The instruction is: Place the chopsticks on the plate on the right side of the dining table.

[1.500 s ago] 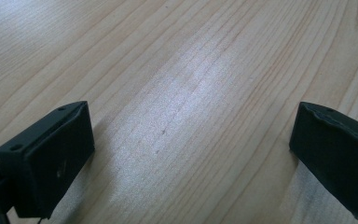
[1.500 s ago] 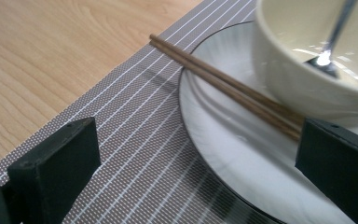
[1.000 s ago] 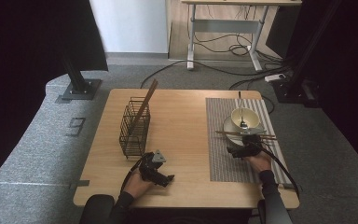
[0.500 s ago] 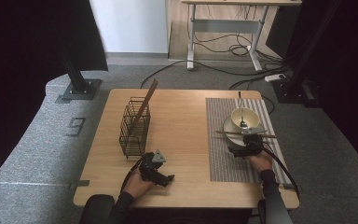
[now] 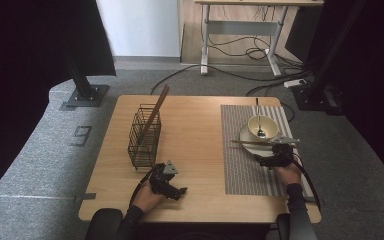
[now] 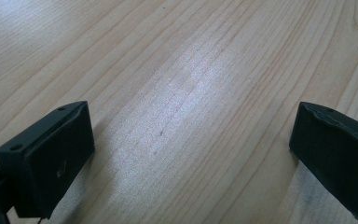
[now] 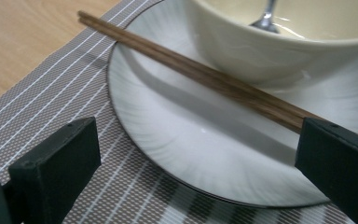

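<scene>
Right gripper (image 7: 196, 163) released, jaws wide at plate (image 7: 177, 140) rim; chopsticks (image 7: 200, 77) across plate, bowl (image 7: 279, 42) at 12 o'clock. Left gripper (image 6: 191, 154) released over bare surface (image 6: 177, 70).

Bare tabletop (image 5: 195, 150) between wire basket (image 5: 144, 137) and striped placemat (image 5: 245, 165).

wire rack (image 5: 144, 135): 1 | bowl (image 5: 263, 126): 1 | plate (image 7: 177, 140): 1 | spoon (image 5: 259, 120): 1 | placemat (image 5: 242, 165): 1

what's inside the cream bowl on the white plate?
A metal spoon stands in the round cream bowl, handle leaning over the far rim. The right gripper view shows its neck on a bare patch; the bowl's near wall hides the rest.
</scene>
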The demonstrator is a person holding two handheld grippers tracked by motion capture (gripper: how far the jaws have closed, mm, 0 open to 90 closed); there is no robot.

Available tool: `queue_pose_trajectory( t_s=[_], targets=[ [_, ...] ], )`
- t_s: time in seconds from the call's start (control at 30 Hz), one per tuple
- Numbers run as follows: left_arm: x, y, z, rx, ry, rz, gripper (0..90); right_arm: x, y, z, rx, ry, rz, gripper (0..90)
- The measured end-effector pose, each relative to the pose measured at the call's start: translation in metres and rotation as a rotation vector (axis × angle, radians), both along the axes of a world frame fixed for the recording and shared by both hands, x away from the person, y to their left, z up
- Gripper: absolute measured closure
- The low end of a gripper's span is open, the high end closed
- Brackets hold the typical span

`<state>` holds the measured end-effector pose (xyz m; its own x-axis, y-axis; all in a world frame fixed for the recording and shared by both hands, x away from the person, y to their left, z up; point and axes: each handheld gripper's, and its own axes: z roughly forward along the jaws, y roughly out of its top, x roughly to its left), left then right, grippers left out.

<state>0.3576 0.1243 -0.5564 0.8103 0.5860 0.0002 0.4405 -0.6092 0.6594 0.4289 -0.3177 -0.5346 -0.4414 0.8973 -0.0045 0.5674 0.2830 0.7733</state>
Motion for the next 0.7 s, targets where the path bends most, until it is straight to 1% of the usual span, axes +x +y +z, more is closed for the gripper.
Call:
queue_pose_trajectory(
  t_s=[0.07, 0.2, 0.27, 0.37, 0.5, 0.6, 0.7],
  targets=[
    [0.0, 0.0, 0.0, 0.0, 0.0, 0.0, 0.0, 0.0006, -0.0031, -0.0003, 0.001, 0.0, -0.017, 0.0],
    [0.0, 0.0, 0.0, 0.0, 0.0, 0.0, 0.0, 0.0023, -0.0069, -0.0019, 0.017, -0.001, -0.056, 0.0],
    [0.0001, -0.0001, 0.0, 0.0, 0.0, -0.001, 0.0, 0.0036, -0.007, -0.003, 0.012, -0.001, -0.066, 0.0],
    [0.0001, -0.0002, 0.0, 0.0, 0.0, -0.001, 0.0, 0.0059, -0.0063, -0.0054, 0.018, 0.01, -0.06, 0.0],
    [0.0002, -0.0003, 0.0, 0.001, 0.0, -0.002, 0.0, 0.0071, -0.0068, -0.0057, 0.028, 0.004, -0.056, 0.0],
    [0.0002, -0.0003, 0.0, 0.0, 0.0, -0.002, 0.0, 0.0071, -0.008, -0.0044, 0.04, -0.004, -0.063, 0.0],
    [0.0002, -0.0004, 0.0, 0.0, 0.0, -0.003, 0.0, 0.0074, -0.0093, -0.0039, 0.035, -0.012, -0.081, 0.0]
  ],
)
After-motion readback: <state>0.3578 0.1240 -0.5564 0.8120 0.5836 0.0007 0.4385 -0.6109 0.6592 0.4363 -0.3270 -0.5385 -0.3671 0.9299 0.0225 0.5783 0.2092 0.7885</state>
